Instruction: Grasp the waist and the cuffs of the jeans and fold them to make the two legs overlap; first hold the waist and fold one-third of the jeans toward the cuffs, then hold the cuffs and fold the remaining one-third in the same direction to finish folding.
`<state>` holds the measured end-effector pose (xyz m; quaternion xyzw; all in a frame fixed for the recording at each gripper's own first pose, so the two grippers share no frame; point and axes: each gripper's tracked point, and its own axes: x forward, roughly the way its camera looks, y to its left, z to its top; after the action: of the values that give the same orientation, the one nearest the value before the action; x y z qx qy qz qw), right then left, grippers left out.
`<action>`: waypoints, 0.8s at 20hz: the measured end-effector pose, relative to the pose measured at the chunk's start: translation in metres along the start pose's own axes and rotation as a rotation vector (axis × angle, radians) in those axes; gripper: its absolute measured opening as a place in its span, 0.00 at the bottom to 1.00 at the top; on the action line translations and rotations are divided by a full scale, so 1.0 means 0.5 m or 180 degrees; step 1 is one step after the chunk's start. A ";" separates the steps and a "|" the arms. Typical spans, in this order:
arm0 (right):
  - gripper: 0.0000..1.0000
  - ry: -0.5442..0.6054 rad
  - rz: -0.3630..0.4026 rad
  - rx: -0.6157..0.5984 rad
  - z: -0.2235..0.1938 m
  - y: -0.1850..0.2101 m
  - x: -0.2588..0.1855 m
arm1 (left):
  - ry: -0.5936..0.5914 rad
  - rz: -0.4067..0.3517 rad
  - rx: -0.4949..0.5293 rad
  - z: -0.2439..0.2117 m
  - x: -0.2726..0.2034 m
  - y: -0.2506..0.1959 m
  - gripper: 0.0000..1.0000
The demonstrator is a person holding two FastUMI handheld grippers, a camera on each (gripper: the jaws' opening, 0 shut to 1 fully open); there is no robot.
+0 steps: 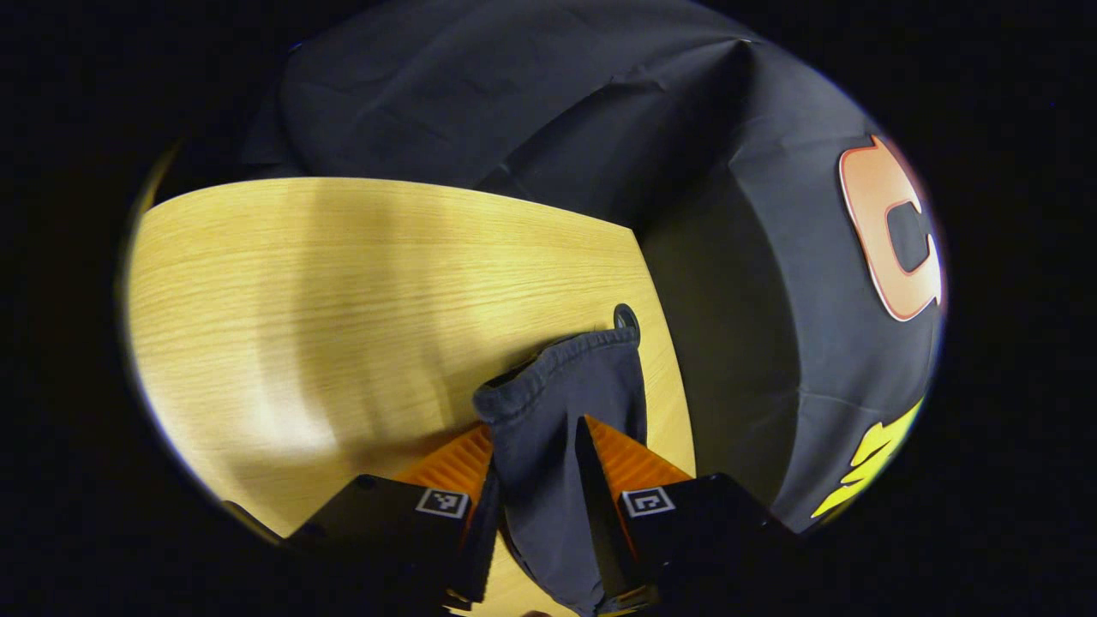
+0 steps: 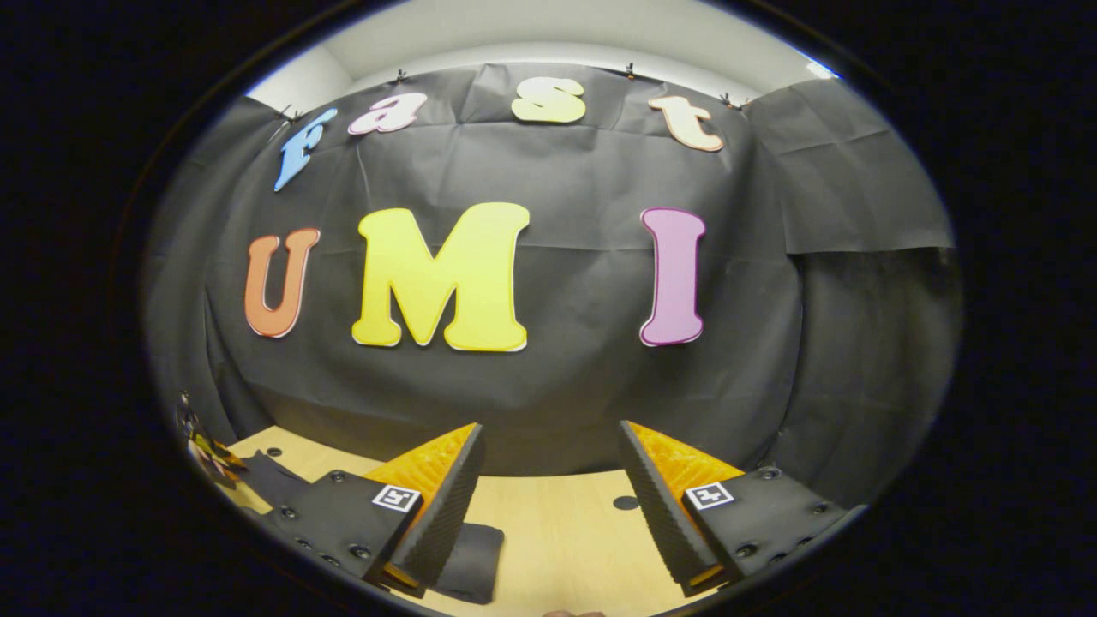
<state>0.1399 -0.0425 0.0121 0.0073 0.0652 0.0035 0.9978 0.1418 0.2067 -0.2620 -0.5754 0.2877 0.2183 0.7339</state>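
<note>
My left gripper (image 1: 536,428) is shut on the dark jeans (image 1: 566,377). A hemmed end of the cloth, rolled like a cuff, sticks out past the fingertips above the wooden table (image 1: 343,283). In the right gripper view, my right gripper (image 2: 550,428) stands open with a wide gap and nothing between its fingers, and it points at the booth's wall. A fold of the dark jeans (image 2: 470,557) lies on the table (image 2: 557,531) beneath its left finger. More dark cloth (image 2: 267,476) shows farther left.
A small round black hole (image 1: 626,317) sits in the tabletop near the table's right edge, just behind the held cloth, and the same hole (image 2: 626,503) shows between the right gripper's fingers. The black wall cloth hangs close behind the table.
</note>
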 end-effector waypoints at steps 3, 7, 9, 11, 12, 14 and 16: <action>0.96 0.0031 -0.0025 0.0004 -0.002 -0.008 0.000 | 0.0054 -0.0046 -0.0177 -0.003 0.010 -0.001 0.12; 0.96 0.0049 -0.0004 -0.0017 -0.005 -0.004 0.004 | 0.0132 -0.0113 -0.0035 -0.003 0.004 -0.007 0.05; 0.96 0.0064 0.0022 -0.0001 -0.007 0.003 0.006 | 0.0089 -0.0199 0.0168 -0.003 -0.008 -0.032 0.04; 0.93 0.0065 0.0042 0.0003 -0.009 0.010 0.008 | -0.0028 -0.0339 0.0508 -0.001 -0.038 -0.076 0.04; 0.93 0.0066 0.0055 0.0005 -0.009 0.012 0.008 | -0.0078 -0.0384 0.0691 0.000 -0.054 -0.095 0.04; 0.93 0.0059 0.0093 0.0014 -0.006 0.020 0.008 | -0.0184 -0.0480 0.0937 -0.003 -0.084 -0.140 0.04; 0.93 0.0044 0.0110 -0.0011 -0.004 0.019 0.005 | -0.0329 -0.0608 0.1077 -0.006 -0.123 -0.187 0.04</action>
<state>0.1419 -0.0330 0.0099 0.0067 0.0720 0.0209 0.9972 0.1570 0.1816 -0.1539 -0.4565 0.2263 0.1255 0.8512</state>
